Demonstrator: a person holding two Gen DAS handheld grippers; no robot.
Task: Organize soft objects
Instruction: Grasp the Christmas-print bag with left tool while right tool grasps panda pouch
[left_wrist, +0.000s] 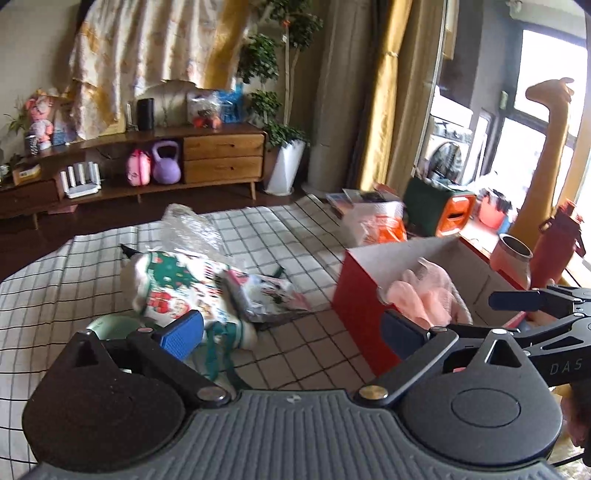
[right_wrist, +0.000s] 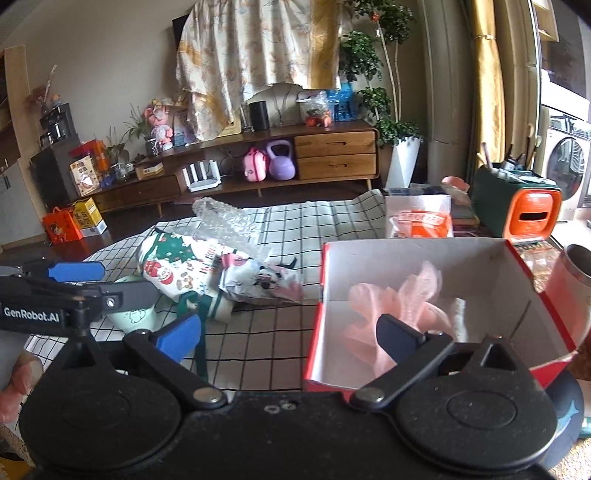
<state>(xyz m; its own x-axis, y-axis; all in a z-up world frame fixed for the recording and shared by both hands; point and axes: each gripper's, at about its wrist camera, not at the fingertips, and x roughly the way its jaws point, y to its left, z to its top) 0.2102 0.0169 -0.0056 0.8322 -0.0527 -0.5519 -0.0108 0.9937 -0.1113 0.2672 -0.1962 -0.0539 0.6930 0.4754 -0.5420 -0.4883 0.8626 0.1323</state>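
The soft things are split: a pink cloth (right_wrist: 402, 306) already lies in the red box (right_wrist: 413, 254) at the right of the right wrist view, while the Christmas-print bundle (left_wrist: 173, 288), a cartoon-print packet (left_wrist: 269, 295) leaning on it and a wad of bubble wrap (left_wrist: 192, 229) sit in a heap on the checked cloth (left_wrist: 288, 229) at centre left. A pale green piece (left_wrist: 110, 326) peeks from under the bundle at lower left.

Both tools hang slack and grasp nothing. The left gripper (left_wrist: 291, 332) has its jaws spread wide, one blue pad (left_wrist: 183, 334) just in front of the bundle, the other over the box's near corner. The right gripper (right_wrist: 288, 339) is likewise gaping, one finger above the pink cloth.

What worries me is the heap. The items overlap, so a pinch at the bundle could drag the packet or the green straps (right_wrist: 201, 332) trailing from it, and something might slide off the cloth toward the floor. The bubble wrap looks slippery and springy; a shallow bite may lose it mid-carry. The two tools are also close, the right one's arm crossing the right edge of the left wrist view, so reaching together risks a knock. A careless swing could also nudge the light box into the cup (left_wrist: 513, 254) and red bottle (left_wrist: 557, 243) just beyond it.
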